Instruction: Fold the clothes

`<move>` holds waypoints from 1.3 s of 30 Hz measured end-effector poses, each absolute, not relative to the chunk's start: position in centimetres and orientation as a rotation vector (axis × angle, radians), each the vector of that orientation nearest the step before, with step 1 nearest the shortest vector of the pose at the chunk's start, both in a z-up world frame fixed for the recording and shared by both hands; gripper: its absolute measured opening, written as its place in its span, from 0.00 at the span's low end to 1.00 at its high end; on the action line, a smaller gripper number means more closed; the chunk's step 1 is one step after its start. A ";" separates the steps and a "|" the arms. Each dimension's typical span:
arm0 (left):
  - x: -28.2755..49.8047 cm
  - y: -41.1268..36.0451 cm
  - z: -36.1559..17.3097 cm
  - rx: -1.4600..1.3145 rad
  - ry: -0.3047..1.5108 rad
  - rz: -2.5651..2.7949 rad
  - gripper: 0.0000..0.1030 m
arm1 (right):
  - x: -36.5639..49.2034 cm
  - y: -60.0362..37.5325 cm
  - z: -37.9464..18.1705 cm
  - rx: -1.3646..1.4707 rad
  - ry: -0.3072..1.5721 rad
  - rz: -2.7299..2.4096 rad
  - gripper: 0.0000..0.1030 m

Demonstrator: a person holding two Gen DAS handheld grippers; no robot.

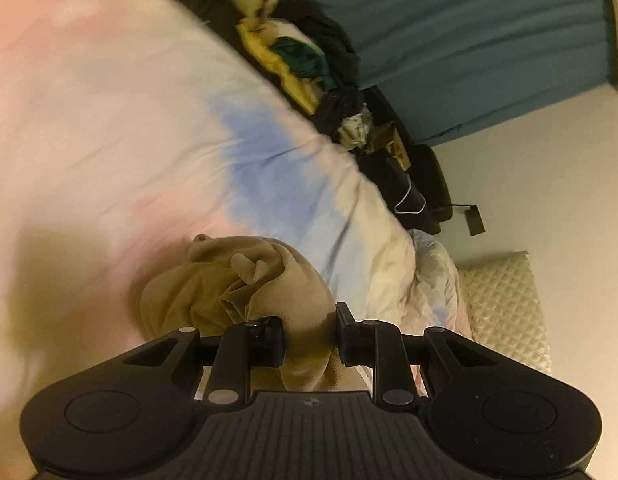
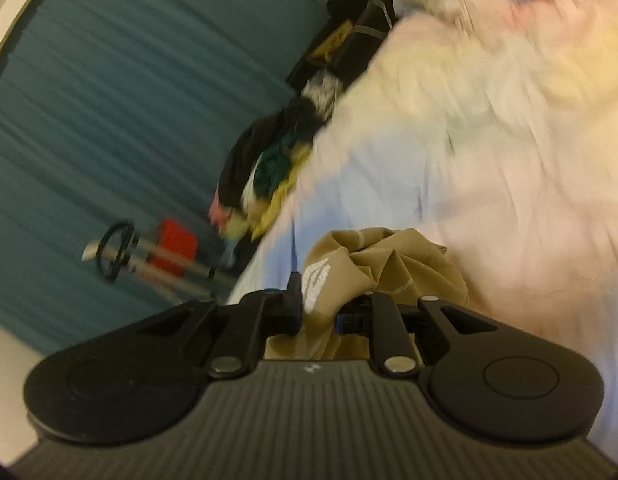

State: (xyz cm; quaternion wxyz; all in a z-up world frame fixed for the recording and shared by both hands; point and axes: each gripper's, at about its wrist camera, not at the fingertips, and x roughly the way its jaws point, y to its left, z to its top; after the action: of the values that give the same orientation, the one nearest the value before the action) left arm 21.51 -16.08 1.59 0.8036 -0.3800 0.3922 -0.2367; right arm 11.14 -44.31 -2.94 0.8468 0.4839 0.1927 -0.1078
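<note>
Both the left gripper [image 1: 309, 334] and the right gripper [image 2: 319, 306] are clamped on the bunched tan garment [image 1: 245, 284], held above the pastel bedspread [image 1: 109, 120] and apparently unfolded, while a heap of clothes [image 1: 305, 52] at one o'clock waits.

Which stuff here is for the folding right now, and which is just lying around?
For the job:
tan garment
left gripper, clamped on it
right gripper, clamped on it
pastel bedspread beneath

Just lying about:
heap of mixed clothes
quilted pillow
teal curtain
</note>
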 end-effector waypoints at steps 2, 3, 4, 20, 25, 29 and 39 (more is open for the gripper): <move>24.5 -18.8 2.8 -0.788 0.819 -0.520 0.25 | 14.2 -46.3 -1.4 1.004 0.364 -0.237 0.17; 26.0 -20.1 3.4 -0.776 0.808 -0.526 0.25 | 15.7 -47.4 -0.5 0.994 0.340 -0.241 0.17; 27.6 -21.5 4.1 -0.763 0.797 -0.532 0.25 | 16.9 -48.3 0.3 0.979 0.318 -0.240 0.17; 32.6 -26.1 -12.7 -0.580 0.891 -0.567 0.27 | 17.9 -50.1 -17.9 0.976 0.498 -0.300 0.17; 31.2 -25.4 -13.9 -0.443 0.854 -0.561 0.42 | 15.1 -49.8 -20.1 1.077 0.531 -0.328 0.20; 29.0 -24.9 -9.9 -0.352 0.820 -0.533 0.44 | 13.6 -49.0 -16.4 1.007 0.605 -0.380 0.21; 18.9 -22.8 3.3 -0.185 0.635 -0.597 0.73 | 7.6 -45.1 -4.4 0.776 0.535 -0.292 0.21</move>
State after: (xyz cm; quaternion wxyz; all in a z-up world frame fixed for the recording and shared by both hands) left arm 18.93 -22.79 3.29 0.9024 -0.0896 0.3072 -0.2886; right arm 7.64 -45.06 -4.36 0.8807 0.3726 0.2567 -0.1399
